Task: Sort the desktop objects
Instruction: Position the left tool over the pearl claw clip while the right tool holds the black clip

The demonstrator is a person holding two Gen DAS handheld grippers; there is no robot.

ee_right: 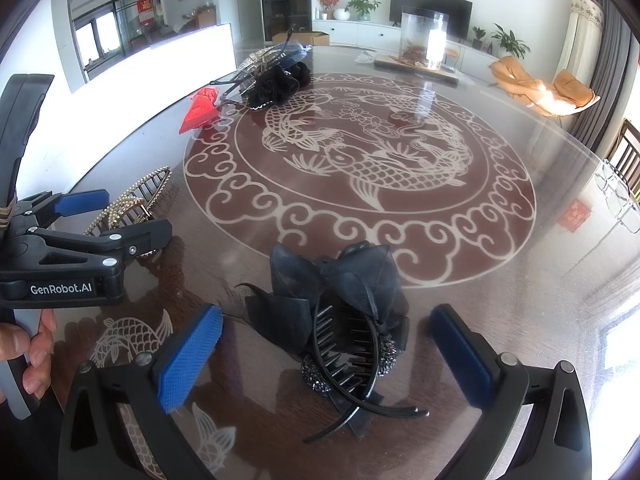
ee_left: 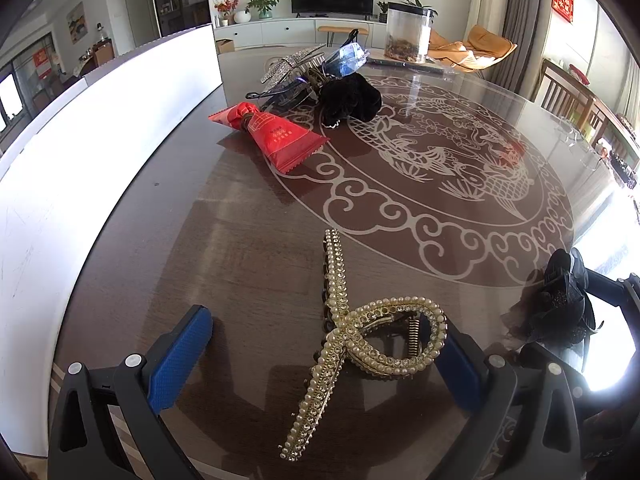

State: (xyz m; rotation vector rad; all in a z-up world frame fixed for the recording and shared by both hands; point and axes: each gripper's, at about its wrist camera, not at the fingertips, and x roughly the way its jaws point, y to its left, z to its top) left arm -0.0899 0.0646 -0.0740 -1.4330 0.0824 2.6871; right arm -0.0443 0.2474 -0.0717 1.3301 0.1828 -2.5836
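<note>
Grippers spread wide: left gripper (ee_left: 324, 354) straddles the pearl-studded gold claw clip (ee_left: 360, 340), right gripper (ee_right: 326, 354) the black ribbon-bow claw clip (ee_right: 344, 320), both on the glass tabletop (ee_right: 520, 280). We judge both light; grasp rigid spines, not soft ribbon.

The bench (ee_right: 500, 280) is dark wood under glass, with a pale fish-and-cloud roundel in its middle. Near its front edge lie a pearl hair clip (ee_left: 360, 332) and, to the right, a black bow hair clip (ee_right: 344, 320). Farther back sit a red packet (ee_left: 276, 138), a black scrunchie (ee_left: 348, 98), glasses (ee_left: 336, 64), a rhinestone clip (ee_left: 288, 65) and a clear jar (ee_left: 408, 34).
</note>
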